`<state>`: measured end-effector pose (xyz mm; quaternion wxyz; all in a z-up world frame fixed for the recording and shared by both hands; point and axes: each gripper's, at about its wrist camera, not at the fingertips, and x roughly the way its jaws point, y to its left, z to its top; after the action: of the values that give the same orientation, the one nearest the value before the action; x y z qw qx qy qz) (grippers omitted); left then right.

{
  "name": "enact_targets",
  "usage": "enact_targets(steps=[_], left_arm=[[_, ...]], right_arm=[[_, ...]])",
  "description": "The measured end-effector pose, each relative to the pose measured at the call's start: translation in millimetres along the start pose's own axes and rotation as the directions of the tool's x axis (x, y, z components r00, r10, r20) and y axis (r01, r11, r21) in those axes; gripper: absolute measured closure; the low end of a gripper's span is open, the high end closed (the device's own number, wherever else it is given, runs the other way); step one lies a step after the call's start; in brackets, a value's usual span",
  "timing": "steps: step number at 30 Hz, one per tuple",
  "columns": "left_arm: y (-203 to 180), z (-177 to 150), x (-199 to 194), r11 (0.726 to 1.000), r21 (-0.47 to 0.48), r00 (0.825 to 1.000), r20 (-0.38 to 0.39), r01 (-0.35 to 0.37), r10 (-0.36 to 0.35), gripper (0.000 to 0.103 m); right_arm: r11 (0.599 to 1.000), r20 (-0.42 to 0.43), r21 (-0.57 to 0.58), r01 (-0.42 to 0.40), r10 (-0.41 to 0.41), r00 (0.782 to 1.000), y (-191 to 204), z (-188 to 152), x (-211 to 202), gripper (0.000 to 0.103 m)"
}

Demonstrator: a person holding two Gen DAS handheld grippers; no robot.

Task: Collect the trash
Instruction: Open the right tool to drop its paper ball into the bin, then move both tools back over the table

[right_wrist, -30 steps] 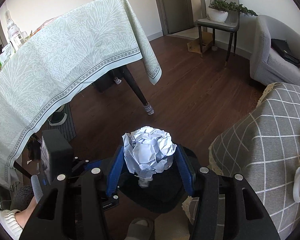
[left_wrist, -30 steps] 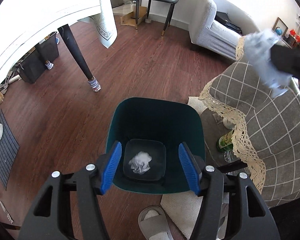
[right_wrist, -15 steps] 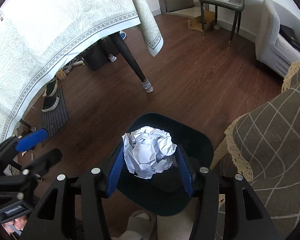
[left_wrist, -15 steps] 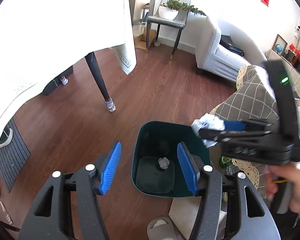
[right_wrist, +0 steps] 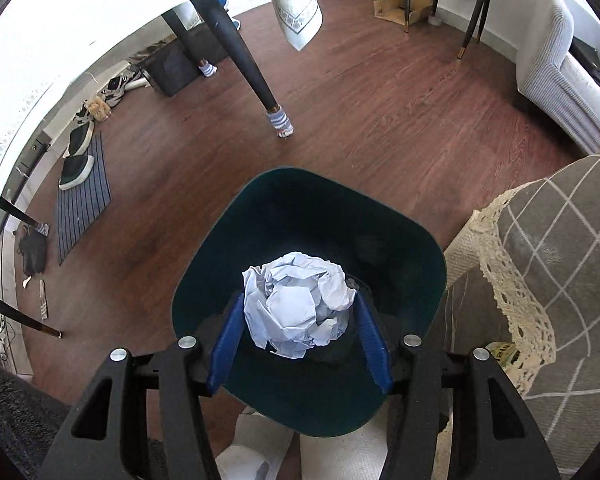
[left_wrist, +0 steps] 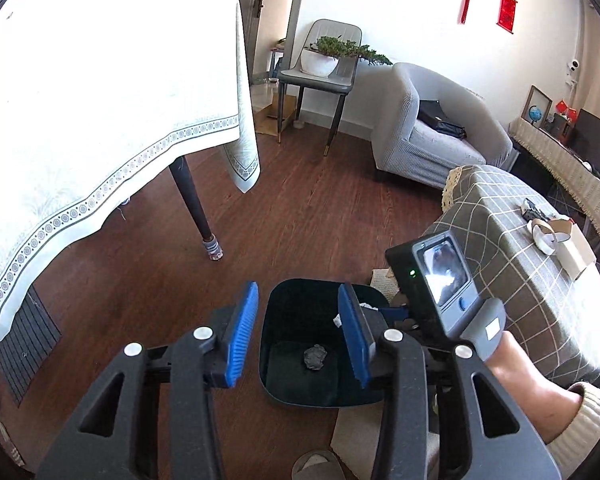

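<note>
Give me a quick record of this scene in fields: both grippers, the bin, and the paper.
left gripper: open, empty; jaws have just been closing
right gripper: over the bin, jaws have just been opening, crumpled paper ball between its pads
bin: dark green, on the wood floor
inside bin: one small wad on the bottom
</note>
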<state>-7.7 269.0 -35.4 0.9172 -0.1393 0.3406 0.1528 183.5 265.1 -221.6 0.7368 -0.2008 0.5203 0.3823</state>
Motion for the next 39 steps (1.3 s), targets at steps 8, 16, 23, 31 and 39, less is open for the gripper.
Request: enact_targets(steps=[8, 16, 23, 31, 39], left_arm=[[-5.2, 10.7, -24.2, 1.000, -0.013, 0.997, 0.069, 0.024, -0.023, 0.059], [-13.1, 26.6, -46.8, 0.999, -0.013, 0.991, 0.127, 0.045, -0.043, 0.059], [-27.1, 38.6, -68.5, 0.998, -0.001, 0.981, 0.184, 0.066, -0.065, 0.058], [-58.1, 54.1, -88.8, 0.994, 0.030, 0.965, 0.237, 0.107, -0.111, 0.050], [-105.9, 59.2, -85.4, 0.983, 0.083, 0.962, 0.209, 0.165, -0.179, 0.038]], right_arm=[[0.999, -0.044, -0.036, 0.026, -0.027, 0.999, 3.1, -7.0, 14.2, 0.029], [0.998, 0.065, -0.063, -0.007, 0.011, 0.998, 1.9, -3.9, -34.5, 0.029], [0.991, 0.206, -0.122, -0.051, 0.076, 0.976, 5.3, -2.5, -103.6, 0.038], [0.993, 0.369, -0.116, 0.009, 0.035, 0.929, -13.2, -17.0, -187.1, 0.039], [0.997, 0.435, -0.045, 0.055, -0.030, 0.900, -61.5, -48.2, -241.4, 0.039]])
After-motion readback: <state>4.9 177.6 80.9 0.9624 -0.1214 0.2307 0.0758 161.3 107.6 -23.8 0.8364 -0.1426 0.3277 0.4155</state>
